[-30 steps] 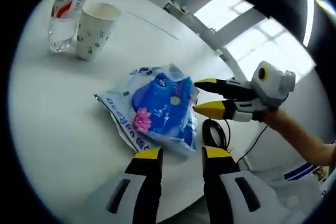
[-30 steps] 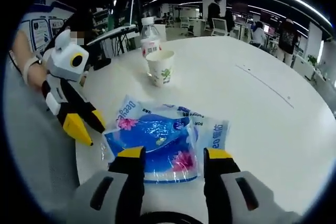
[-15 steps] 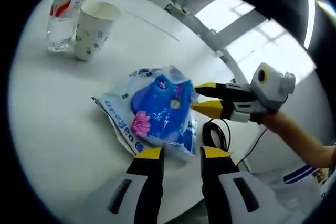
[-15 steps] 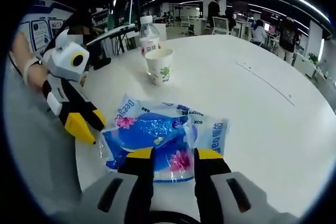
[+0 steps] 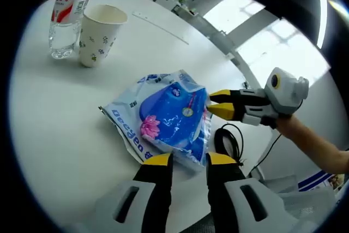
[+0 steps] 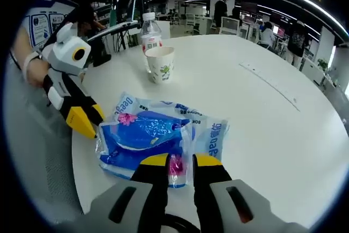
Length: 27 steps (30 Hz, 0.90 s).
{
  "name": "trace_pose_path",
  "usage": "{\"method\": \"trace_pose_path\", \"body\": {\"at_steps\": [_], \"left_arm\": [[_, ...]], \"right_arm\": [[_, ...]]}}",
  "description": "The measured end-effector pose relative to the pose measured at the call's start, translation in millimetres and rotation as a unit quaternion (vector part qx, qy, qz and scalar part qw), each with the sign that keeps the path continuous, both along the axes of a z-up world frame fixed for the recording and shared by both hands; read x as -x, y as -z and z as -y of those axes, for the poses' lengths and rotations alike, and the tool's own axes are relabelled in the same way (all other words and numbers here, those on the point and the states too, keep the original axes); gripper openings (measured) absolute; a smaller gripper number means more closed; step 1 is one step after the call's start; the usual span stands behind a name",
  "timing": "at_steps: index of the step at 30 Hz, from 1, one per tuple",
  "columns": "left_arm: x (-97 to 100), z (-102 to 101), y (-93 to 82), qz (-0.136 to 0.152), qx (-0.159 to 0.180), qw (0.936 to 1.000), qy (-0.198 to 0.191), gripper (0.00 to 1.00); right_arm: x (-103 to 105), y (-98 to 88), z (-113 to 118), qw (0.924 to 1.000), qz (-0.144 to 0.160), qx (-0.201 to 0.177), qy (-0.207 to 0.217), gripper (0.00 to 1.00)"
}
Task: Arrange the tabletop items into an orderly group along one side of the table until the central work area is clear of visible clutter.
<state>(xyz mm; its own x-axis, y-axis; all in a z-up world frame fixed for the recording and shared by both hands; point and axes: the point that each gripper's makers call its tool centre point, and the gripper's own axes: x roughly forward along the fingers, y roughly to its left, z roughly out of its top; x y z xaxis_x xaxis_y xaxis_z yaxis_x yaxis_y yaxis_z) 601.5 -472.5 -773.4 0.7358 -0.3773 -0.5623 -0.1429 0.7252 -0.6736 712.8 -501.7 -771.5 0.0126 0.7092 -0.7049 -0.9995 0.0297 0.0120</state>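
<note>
My right hand-held gripper (image 6: 177,161) now clenches the packet's (image 6: 147,140) edge, closed from a second ago, while my left hand-held gripper (image 5: 188,160) nearly pinches the packet's opposite edge, ready to shift it.

A blue-and-white plastic packet (image 5: 166,119) lies on a round white table (image 5: 71,124), its near edge just ahead of the left gripper (image 5: 188,160), whose yellow-tipped jaws stand slightly apart. From the right, the right gripper (image 5: 217,103) meets the packet's far edge, jaws nearly together. A paper cup (image 5: 101,34) stands just beside a water bottle (image 5: 67,20) further back.
</note>
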Motion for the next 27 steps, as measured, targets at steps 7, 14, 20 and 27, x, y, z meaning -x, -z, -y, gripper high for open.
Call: {"method": "trace_pose_path", "body": {"at_steps": [7, 14, 20, 27], "left_arm": [[-2.1, -3, 2.3, -0.003, 0.000, 1.0000, -0.007, 0.19], [-4.0, -12, 6.7, -0.005, -0.008, 0.9998, -0.016, 0.15], [-3.7, -13, 7.9, -0.005, -0.009, 0.9998, -0.018, 0.07], [-2.3, -11, 6.6, 0.001, -0.022, 0.9997, -0.011, 0.00]], "right_arm": [[-1, 2.7, -5, 1.0000, 0.003, 0.004, -0.006, 0.11], [-3, 5.6, -2, 0.9999, 0.006, 0.010, -0.006, 0.07], [-5, 7.3, 1, 0.9999, 0.002, 0.011, 0.002, 0.05], [-4, 7.3, 4, 0.9998, 0.009, 0.017, 0.006, 0.00]]}}
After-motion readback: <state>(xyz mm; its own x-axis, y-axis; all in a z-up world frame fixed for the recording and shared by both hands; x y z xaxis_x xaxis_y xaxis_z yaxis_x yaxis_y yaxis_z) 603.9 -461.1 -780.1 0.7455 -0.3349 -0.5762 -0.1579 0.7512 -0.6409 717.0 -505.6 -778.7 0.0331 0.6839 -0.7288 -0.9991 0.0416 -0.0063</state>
